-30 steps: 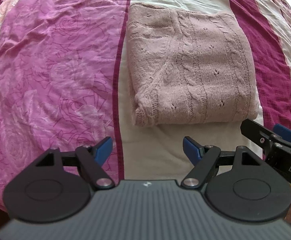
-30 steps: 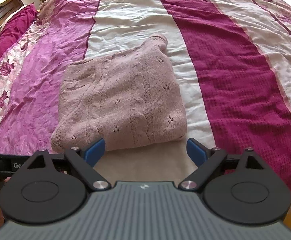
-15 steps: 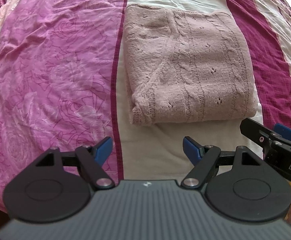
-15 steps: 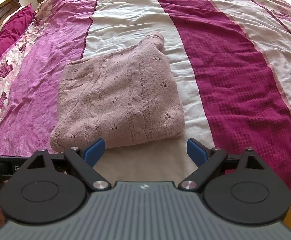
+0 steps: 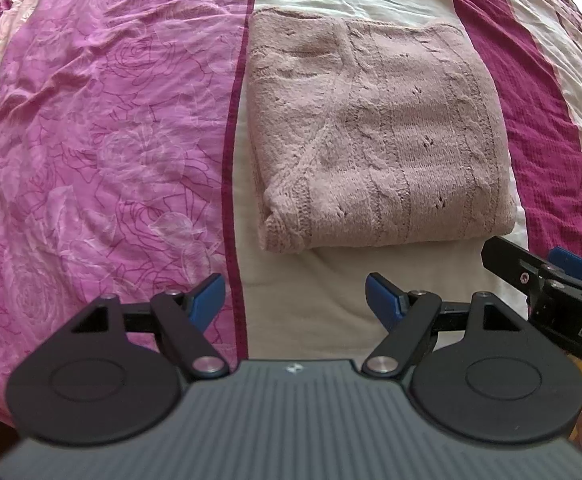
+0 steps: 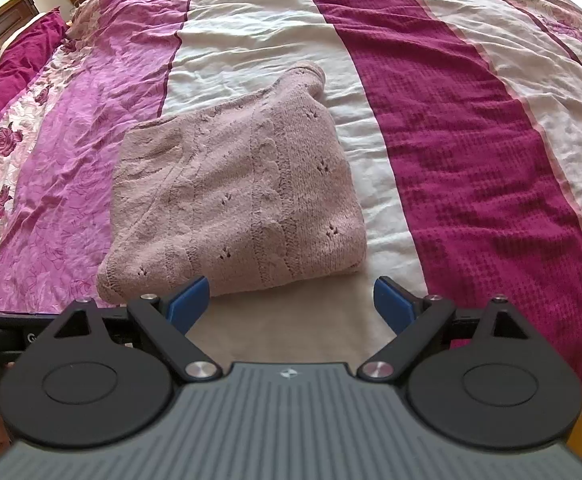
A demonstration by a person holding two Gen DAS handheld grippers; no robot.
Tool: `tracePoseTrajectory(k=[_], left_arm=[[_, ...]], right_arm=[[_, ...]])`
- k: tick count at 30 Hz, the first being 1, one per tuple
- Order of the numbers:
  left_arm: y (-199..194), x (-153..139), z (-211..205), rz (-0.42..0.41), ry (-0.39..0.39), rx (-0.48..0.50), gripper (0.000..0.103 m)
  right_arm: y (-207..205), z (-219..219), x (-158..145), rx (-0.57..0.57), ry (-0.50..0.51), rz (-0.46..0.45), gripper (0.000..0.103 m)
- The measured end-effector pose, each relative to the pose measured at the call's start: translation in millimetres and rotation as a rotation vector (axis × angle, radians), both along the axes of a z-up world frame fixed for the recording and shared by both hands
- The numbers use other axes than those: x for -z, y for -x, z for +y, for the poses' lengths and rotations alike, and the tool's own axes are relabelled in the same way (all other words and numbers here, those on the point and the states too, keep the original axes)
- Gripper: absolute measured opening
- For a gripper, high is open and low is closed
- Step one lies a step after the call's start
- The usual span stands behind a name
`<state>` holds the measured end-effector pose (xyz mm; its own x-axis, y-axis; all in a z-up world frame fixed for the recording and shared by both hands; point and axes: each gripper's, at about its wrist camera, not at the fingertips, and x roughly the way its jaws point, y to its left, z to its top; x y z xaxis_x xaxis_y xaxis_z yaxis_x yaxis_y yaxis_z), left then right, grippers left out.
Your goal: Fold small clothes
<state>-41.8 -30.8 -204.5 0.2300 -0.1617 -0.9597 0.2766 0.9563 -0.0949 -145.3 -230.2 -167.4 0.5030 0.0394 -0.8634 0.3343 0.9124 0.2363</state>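
We are holding both grippers above the near edge of the bed, and the pale pink knitted sweater (image 5: pixel 375 148) is lying folded into a compact rectangle on the cream stripe of the bedspread (image 5: pixel 103 140), just beyond our fingertips. The left gripper (image 5: pixel 295 298) is standing wide open with nothing between its blue pads, and the right gripper (image 6: pixel 291 300) is likewise spread wide and empty, its left pad overlapping the sweater's near edge in the picture, though we cannot tell whether it is touching the knit. We are judging that the folding is largely done, so the step in hand is checking and tidying the bundle. To do that well, we are looking at the near-left corner, where a ribbed hem is bulging out a little, and at the far corner, which is poking up. Any nudge should be coming from pads kept flat and low, pressing gently, so the soft layers are not sliding apart.
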Motion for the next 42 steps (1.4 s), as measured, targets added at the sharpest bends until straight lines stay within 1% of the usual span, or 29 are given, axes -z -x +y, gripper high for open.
tracePoseTrajectory(k=[42], left_arm=[[-2.6, 3.5, -1.7, -0.002, -0.008, 0.003, 0.078]], right_arm=[[-4.6, -1.7, 3.8, 0.001, 0.003, 0.007, 0.093]])
